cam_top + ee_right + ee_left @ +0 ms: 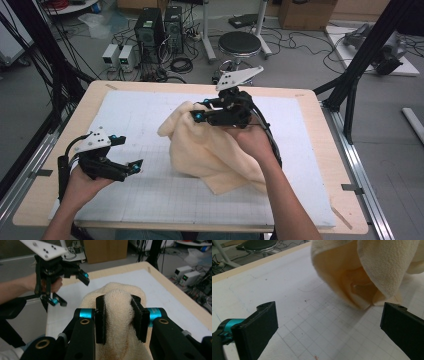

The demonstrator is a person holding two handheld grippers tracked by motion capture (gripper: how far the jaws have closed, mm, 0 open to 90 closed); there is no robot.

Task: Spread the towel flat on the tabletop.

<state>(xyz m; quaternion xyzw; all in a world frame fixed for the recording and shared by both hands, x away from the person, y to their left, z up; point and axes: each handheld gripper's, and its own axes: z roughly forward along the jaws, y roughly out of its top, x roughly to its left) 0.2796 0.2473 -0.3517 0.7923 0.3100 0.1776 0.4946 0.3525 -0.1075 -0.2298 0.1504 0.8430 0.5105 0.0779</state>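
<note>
Right hand-held gripper [118, 317]: jaws pinched on a raised fold of the cream fleece cloth [210, 150].
Left hand-held gripper [131, 152]: jaws wide apart, holding nothing, lower left.
Cloth: fluffy, crumpled, mid-frame on the white gridded mat [140, 120] covering the tabletop [320, 130].

Lab or robotics workspace: computer towers [159, 30] on the floor, bench power supplies [119, 55], tangled cables [181, 64] (everywhere), black frame struts [367, 47], cardboard boxes [305, 12], wooden table [310, 97] with gridded mat [150, 190].

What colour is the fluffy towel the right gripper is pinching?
Pale cream-yellow fluffy towel; clearest in the right gripper view.
</note>
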